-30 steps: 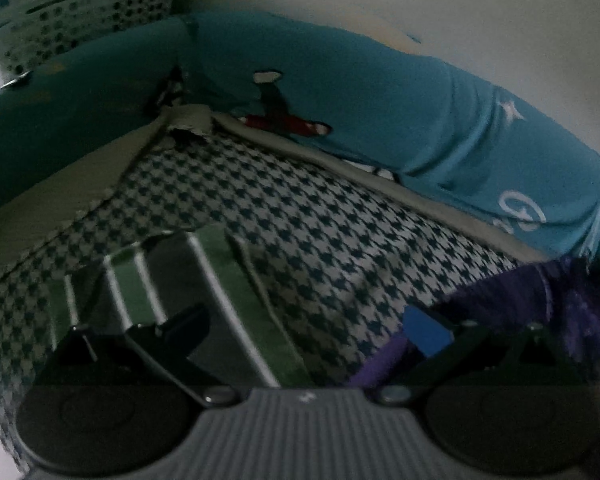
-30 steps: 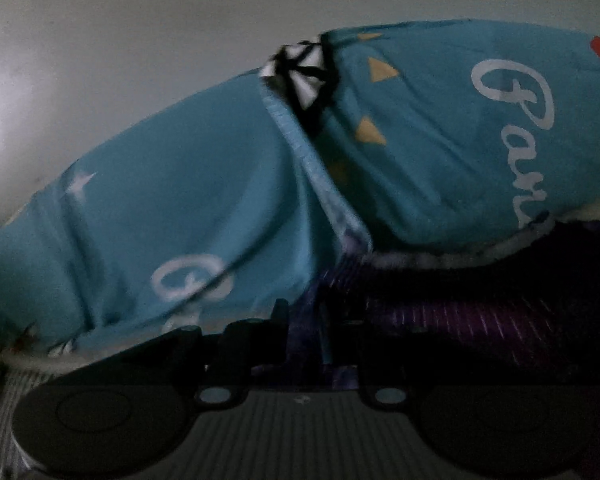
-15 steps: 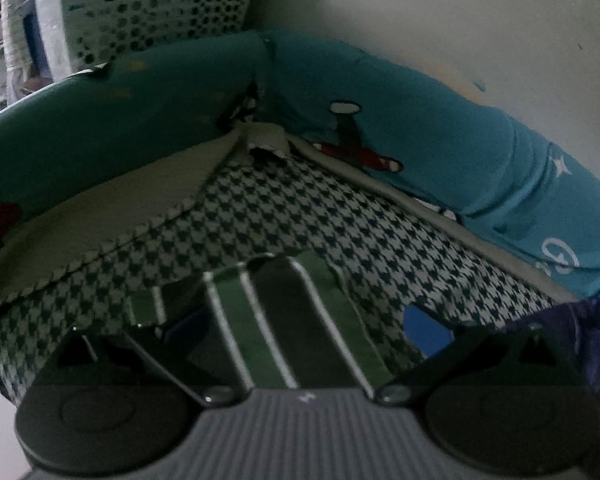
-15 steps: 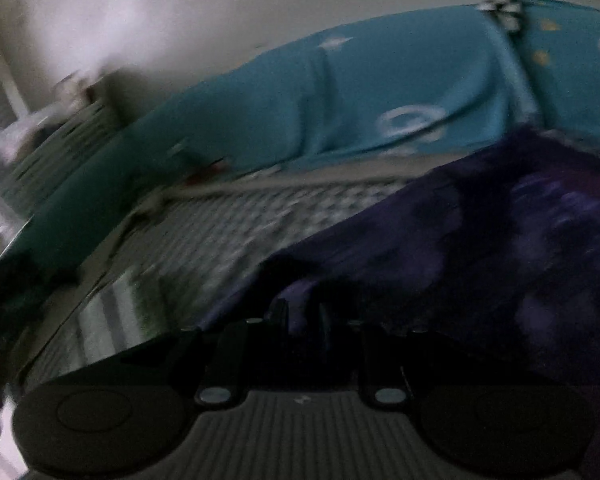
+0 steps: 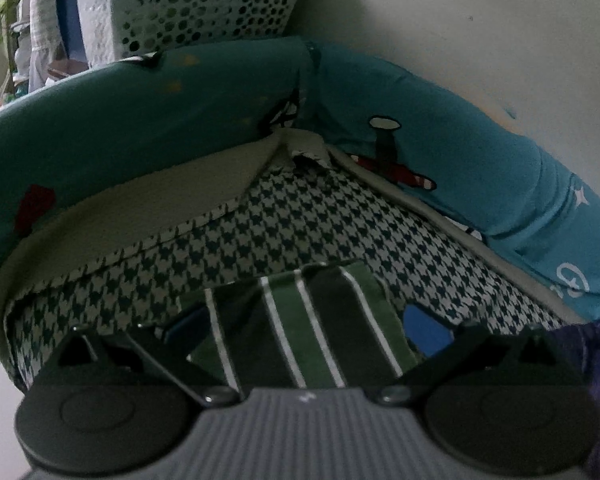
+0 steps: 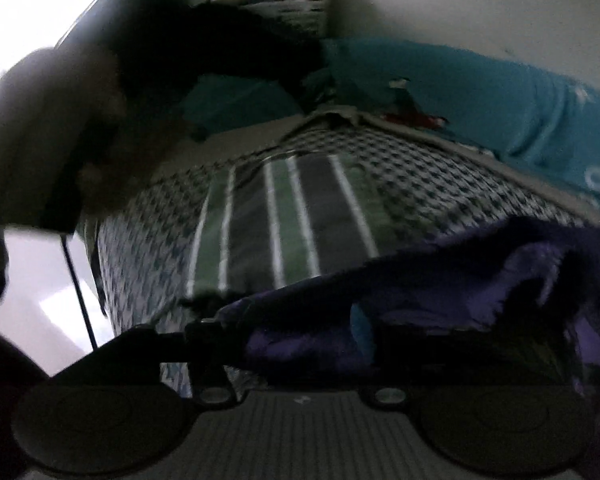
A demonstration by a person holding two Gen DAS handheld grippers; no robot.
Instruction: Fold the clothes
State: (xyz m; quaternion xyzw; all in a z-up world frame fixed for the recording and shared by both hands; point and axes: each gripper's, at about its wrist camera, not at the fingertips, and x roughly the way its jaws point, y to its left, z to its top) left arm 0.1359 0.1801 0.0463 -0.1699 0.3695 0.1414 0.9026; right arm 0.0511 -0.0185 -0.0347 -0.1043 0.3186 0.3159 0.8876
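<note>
We see a bed (image 5: 260, 216) covered by a houndstooth sheet, walled along its far edges by teal cushions (image 5: 440, 120) printed with planes and stars. Behind the far left corner stands a white perforated laundry basket (image 5: 204, 12) against the wall.

A folded green shirt (image 5: 312, 328) with dark bands and thin white stripes lies flat on the sheet near the front edge of the bed, toward the left. In the right wrist view the same shirt (image 6: 276, 216) appears in the middle of the bed, blurred.

A purple garment (image 6: 440, 280) is heaped at the front right of the bed, beside the striped shirt; we catch only its edge (image 5: 596, 360) in the left view.

Our left tongs (image 5: 304, 332) hang over the striped shirt with the jaws spread wide, the blue pads on either side of it and not pressing it.

Our right tongs (image 6: 300, 340) have just been opening; the jaws stand about half apart with purple cloth draped between them, and we cannot tell whether the pads touch it. A dark, blurred arm (image 6: 52, 140) fills the left of that view.
</note>
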